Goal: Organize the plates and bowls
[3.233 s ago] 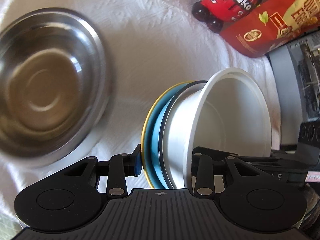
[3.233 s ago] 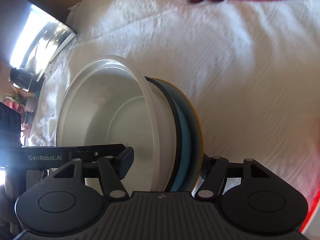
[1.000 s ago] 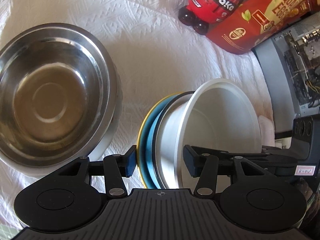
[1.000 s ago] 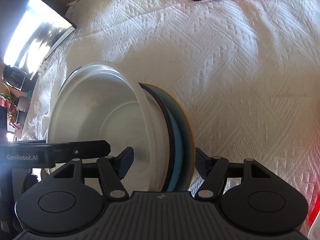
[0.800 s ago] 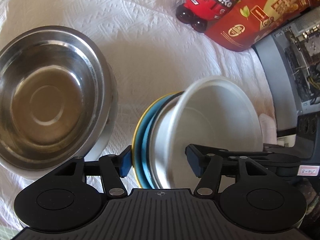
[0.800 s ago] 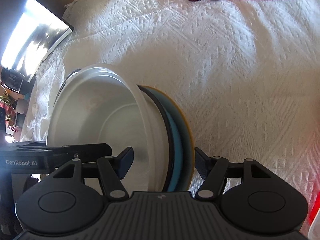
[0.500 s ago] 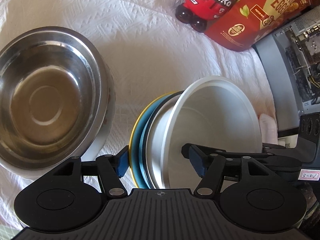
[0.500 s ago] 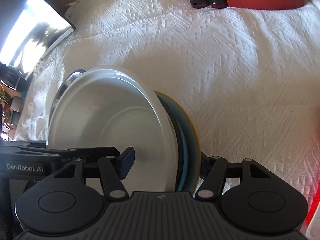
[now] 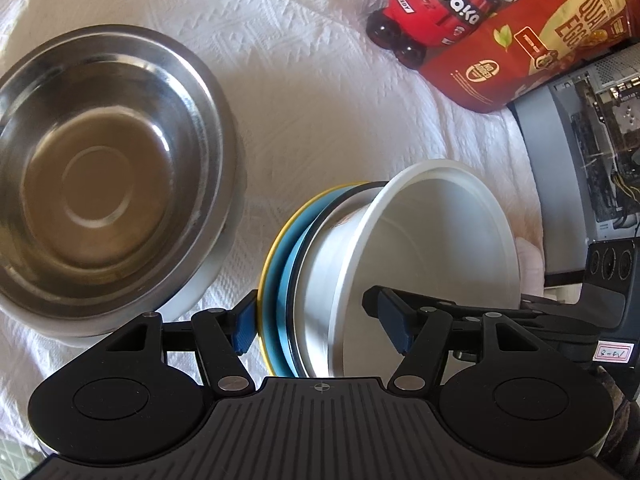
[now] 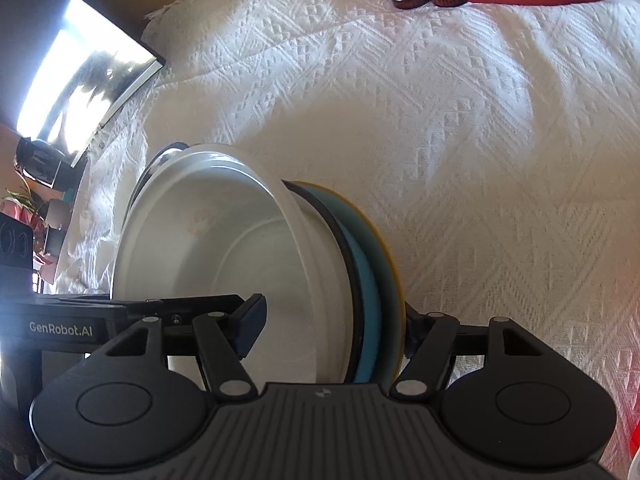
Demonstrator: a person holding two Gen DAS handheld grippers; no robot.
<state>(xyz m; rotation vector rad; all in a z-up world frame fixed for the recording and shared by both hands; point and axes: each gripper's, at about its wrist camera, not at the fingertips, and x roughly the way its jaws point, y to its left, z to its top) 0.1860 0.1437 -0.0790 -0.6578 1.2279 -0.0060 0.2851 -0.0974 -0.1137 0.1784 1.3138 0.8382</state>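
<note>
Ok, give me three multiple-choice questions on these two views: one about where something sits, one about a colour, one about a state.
1. In the left wrist view, the steel bowl lies where from the white bowl?
A) to its left
B) to its right
C) inside it

2. The plate farthest from the white bowl has what colour edge?
A) green
B) yellow
C) red

3. The white bowl is
A) standing upright
B) upside down
C) tipped on its side

Answers:
1 A, it fills the left of the picture.
2 B, a yellow edge shows outside the blue plate.
3 C, its mouth faces sideways.
</note>
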